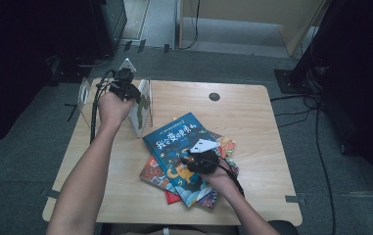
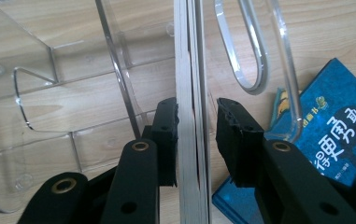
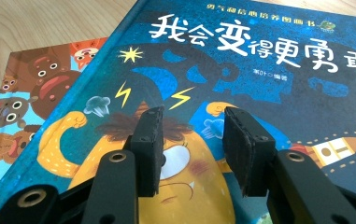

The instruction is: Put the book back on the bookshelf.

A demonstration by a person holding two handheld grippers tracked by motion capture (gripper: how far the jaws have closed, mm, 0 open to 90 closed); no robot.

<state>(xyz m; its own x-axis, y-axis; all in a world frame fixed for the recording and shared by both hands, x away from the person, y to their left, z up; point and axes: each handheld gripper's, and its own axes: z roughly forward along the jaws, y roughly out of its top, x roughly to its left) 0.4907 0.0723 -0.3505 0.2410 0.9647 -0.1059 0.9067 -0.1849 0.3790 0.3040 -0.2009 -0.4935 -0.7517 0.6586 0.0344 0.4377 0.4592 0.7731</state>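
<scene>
A thin upright book (image 2: 192, 116) is stood on edge in the clear acrylic book stand (image 2: 73, 93) at the far left of the wooden table (image 1: 252, 112). The left gripper (image 2: 196, 135) is placed astride its page edge: one pad is seen against the pages, the other just clear, so the jaws are parted. The right gripper (image 3: 192, 149) is held spread above the blue picture book (image 3: 259, 60), which is laid on top of the pile of picture books (image 1: 157, 176) mid-table; nothing is pinched.

Upright book (image 1: 142, 108) in stand (image 1: 83, 93), left of book pile (image 1: 186, 156)
</scene>
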